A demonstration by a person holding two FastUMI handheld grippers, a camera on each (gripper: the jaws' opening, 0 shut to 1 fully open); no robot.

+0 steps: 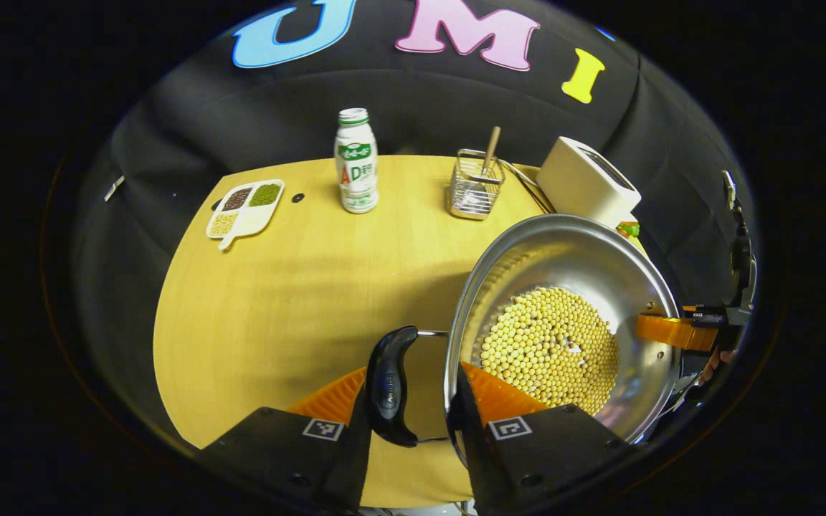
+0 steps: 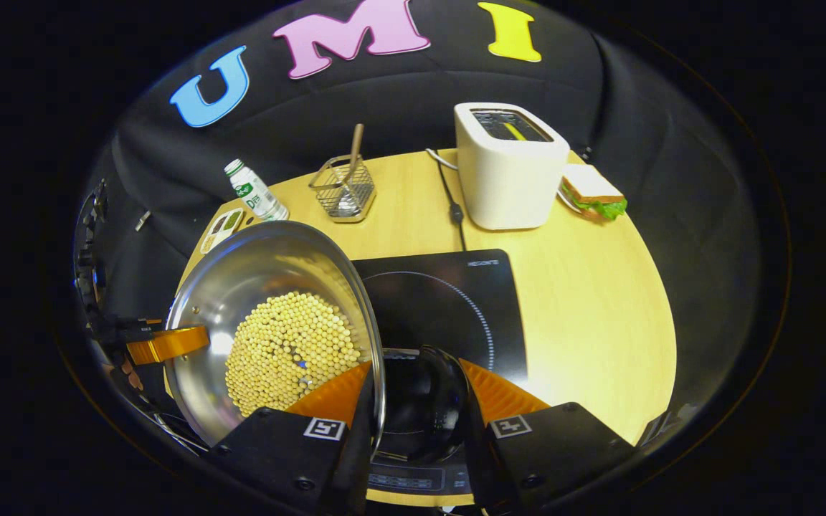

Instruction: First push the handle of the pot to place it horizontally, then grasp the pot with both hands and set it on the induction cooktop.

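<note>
I have the pot [image 2: 269,315] lifted between both grippers, just left of the cooktop [image 2: 442,308]. My left gripper [image 1: 413,401] is clamped on one handle [image 1: 390,383], my right gripper [image 2: 416,408] on the other [image 2: 424,401], keeping the beans [image 1: 548,347] level.

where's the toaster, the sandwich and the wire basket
toaster [image 2: 506,175]: right gripper view, on its front face
sandwich [image 2: 591,192]: right gripper view, on the top bread slice
wire basket [image 2: 345,190]: right gripper view, on its mesh front wall
</note>
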